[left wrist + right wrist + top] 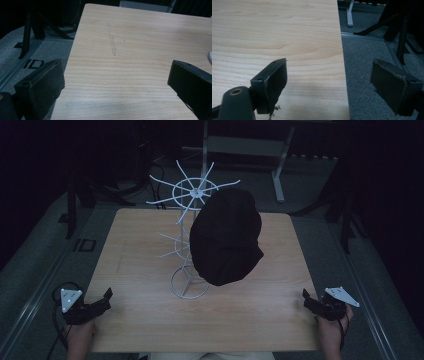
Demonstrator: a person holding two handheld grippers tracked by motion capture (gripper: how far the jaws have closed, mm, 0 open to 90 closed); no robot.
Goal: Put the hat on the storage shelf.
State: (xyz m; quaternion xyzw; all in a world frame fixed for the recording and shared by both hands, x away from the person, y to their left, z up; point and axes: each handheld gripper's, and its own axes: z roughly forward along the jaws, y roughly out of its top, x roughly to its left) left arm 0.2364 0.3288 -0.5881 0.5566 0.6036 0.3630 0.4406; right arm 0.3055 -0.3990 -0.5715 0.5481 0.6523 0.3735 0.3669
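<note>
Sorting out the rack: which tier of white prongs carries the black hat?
The top tier: the black hat hangs from its right-hand prongs, while the lower tier is bare.

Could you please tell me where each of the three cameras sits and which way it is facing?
High view: above the person's side, looking forward and down on the table, white rack and black hat; both hands and grippers show.
Left gripper view: rides the left gripper, looking across the table's left edge; open jaws show.
Right gripper view: rides the right gripper, looking over the table's right edge and grey floor; open jaws show.
Shared: all see the wooden tabletop.
</note>
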